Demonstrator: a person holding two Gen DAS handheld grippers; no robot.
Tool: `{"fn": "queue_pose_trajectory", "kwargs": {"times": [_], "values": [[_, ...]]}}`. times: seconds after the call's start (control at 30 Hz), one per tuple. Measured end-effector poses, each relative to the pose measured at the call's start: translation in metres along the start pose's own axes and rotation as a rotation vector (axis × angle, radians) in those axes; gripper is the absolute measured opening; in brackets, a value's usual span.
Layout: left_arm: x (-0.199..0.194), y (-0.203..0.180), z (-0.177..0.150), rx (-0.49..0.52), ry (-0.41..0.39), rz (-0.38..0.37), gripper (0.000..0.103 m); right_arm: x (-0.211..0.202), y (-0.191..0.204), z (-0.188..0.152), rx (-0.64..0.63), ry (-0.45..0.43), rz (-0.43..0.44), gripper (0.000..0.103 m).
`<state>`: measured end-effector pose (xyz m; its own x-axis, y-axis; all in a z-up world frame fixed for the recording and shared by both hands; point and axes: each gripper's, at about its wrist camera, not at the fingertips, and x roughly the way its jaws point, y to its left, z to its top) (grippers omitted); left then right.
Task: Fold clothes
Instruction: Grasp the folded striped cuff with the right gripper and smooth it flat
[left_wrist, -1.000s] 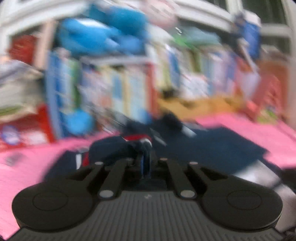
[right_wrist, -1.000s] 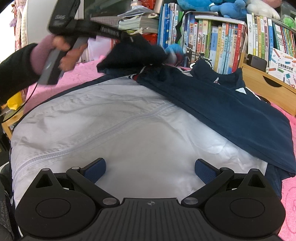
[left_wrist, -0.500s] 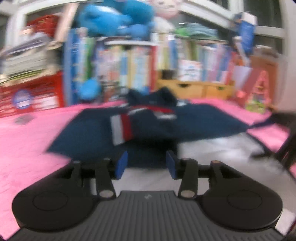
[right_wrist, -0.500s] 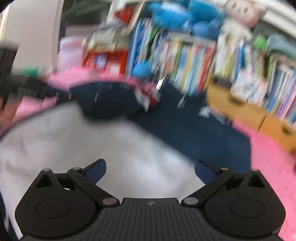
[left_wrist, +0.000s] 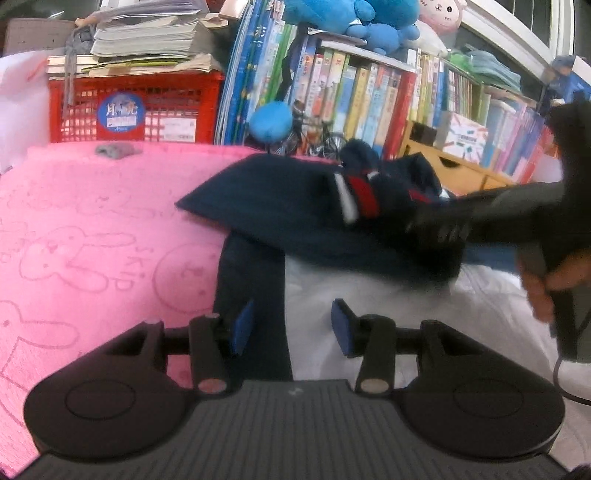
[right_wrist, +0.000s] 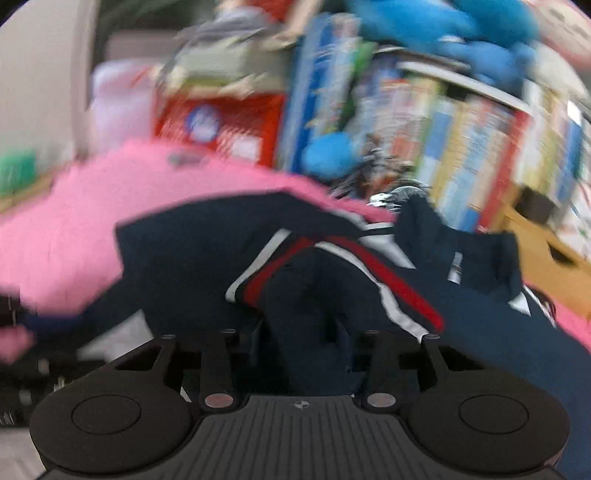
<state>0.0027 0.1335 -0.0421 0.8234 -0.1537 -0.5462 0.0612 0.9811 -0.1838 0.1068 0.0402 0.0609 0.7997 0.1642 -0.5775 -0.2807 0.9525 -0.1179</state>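
- The navy jacket (left_wrist: 295, 206) lay spread on the pink blanket (left_wrist: 92, 240), its white lining (left_wrist: 369, 295) turned up toward the near side and its red-and-white striped sleeve (right_wrist: 332, 266) bunched over the middle.
- The step in hand looked like the sleeve fold: one sleeve had been brought across the body and the other side was being taken up.
- The left gripper (left_wrist: 291, 328) hovered low over the near edge of the jacket, its jaws partly apart. A navy strip of the garment ran between the blue pads (left_wrist: 242, 325), but nothing was pinched.
- The right gripper (right_wrist: 301, 345) was closing, with a dark fold of the jacket between its jaws. The view was blurred, and its pads did not yet seem to press on the cloth.
- In the left wrist view, the person's right hand (left_wrist: 546, 280) held that tool over the jacket's far side.
- The next move probably called for the right jaws to finish clamping on a single layer of the fold, then carry it across flat.
- The left gripper would likely need to pin or grasp the near hem so the lining did not drag.
- The bunched sleeve risked being dragged along with the fold.
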Motion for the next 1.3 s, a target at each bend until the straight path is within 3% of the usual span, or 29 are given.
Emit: {"fn": "queue_pose_trajectory", "kwargs": {"times": [0.07, 0.17, 0.23, 0.33, 0.37, 0.47, 0.5, 0.6, 0.63, 0.73, 0.8, 0.87, 0.97, 1.03, 1.2, 1.3], "values": [[0.0, 0.0, -0.001, 0.005, -0.002, -0.002, 0.044, -0.015, -0.023, -0.001, 0.073, -0.049, -0.037, 0.033], [0.001, -0.001, 0.0, 0.01, -0.001, -0.006, 0.047, -0.046, -0.067, -0.009, 0.135, -0.14, -0.188, 0.033], [0.001, -0.002, 0.0, 0.019, 0.002, -0.002, 0.047, -0.053, -0.101, -0.017, 0.201, -0.14, -0.274, 0.033], [0.001, -0.004, 0.0, 0.034, 0.003, 0.008, 0.047, -0.05, -0.143, -0.036, 0.303, -0.07, -0.384, 0.035], [0.002, -0.004, 0.001, 0.036, 0.004, 0.007, 0.047, -0.051, -0.154, -0.045, 0.339, -0.043, -0.4, 0.04], [0.003, 0.001, 0.009, 0.026, -0.002, 0.021, 0.047, -0.056, -0.176, -0.072, 0.494, 0.005, -0.322, 0.06], [0.003, 0.002, 0.012, 0.025, -0.011, 0.032, 0.047, -0.057, -0.182, -0.08, 0.551, 0.011, -0.28, 0.062], [0.007, 0.002, 0.025, 0.05, -0.048, 0.078, 0.05, -0.062, -0.199, -0.096, 0.756, -0.038, -0.11, 0.078], [0.009, 0.002, 0.03, 0.058, -0.057, 0.088, 0.051, -0.06, -0.202, -0.097, 0.787, -0.052, -0.091, 0.083], [0.017, -0.001, 0.042, 0.079, -0.079, 0.111, 0.051, -0.044, -0.2, -0.086, 0.749, -0.049, -0.117, 0.087], [0.02, -0.003, 0.047, 0.084, -0.09, 0.12, 0.052, -0.022, -0.195, -0.072, 0.707, 0.003, -0.094, 0.087], [0.023, -0.005, 0.049, 0.08, -0.09, 0.116, 0.053, -0.009, -0.185, -0.061, 0.646, 0.045, -0.064, 0.077], [0.025, -0.009, 0.048, 0.096, -0.086, 0.105, 0.053, -0.001, -0.166, -0.047, 0.544, 0.079, -0.039, 0.046], [0.021, -0.01, 0.048, 0.101, -0.096, 0.095, 0.053, -0.016, -0.166, -0.037, 0.5, 0.003, -0.108, 0.034], [0.014, -0.006, 0.055, 0.068, -0.134, 0.068, 0.058, -0.06, -0.166, -0.022, 0.25, -0.237, -0.436, 0.035], [0.021, -0.007, 0.058, 0.077, -0.124, 0.077, 0.059, -0.053, -0.187, -0.031, 0.235, -0.135, -0.413, 0.046]]}}
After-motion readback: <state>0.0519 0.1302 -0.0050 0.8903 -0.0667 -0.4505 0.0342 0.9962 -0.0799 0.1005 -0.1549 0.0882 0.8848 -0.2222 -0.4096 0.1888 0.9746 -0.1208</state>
